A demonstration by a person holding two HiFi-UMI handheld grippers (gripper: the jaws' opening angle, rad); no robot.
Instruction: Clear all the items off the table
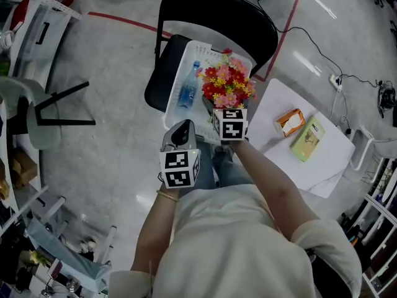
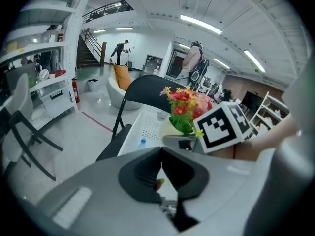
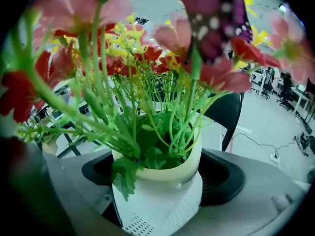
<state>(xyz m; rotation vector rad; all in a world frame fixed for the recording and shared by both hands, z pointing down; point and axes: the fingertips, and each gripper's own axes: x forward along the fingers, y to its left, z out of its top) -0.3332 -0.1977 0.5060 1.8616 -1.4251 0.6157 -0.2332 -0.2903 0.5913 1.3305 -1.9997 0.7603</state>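
**Flower pot over the basket, two items left on the table**

Head view: my right gripper (image 1: 221,112) holds the flower pot (image 1: 228,82) over the white basket (image 1: 208,53) on the black chair (image 1: 217,11). A water bottle (image 1: 188,87) already lies inside the basket. My left gripper (image 1: 183,125) hangs just beside the basket's near edge. On the white table (image 1: 322,160) an orange packet (image 1: 289,122) and a green box (image 1: 308,137) lie side by side, so I judge the clearing roughly half done.
Left gripper view: the jaws are pressed together with nothing between them.
Right gripper view: the jaws clamp the cream pot from either side, with perforated basket wall below. I cannot tell whether the pot has touched down yet.
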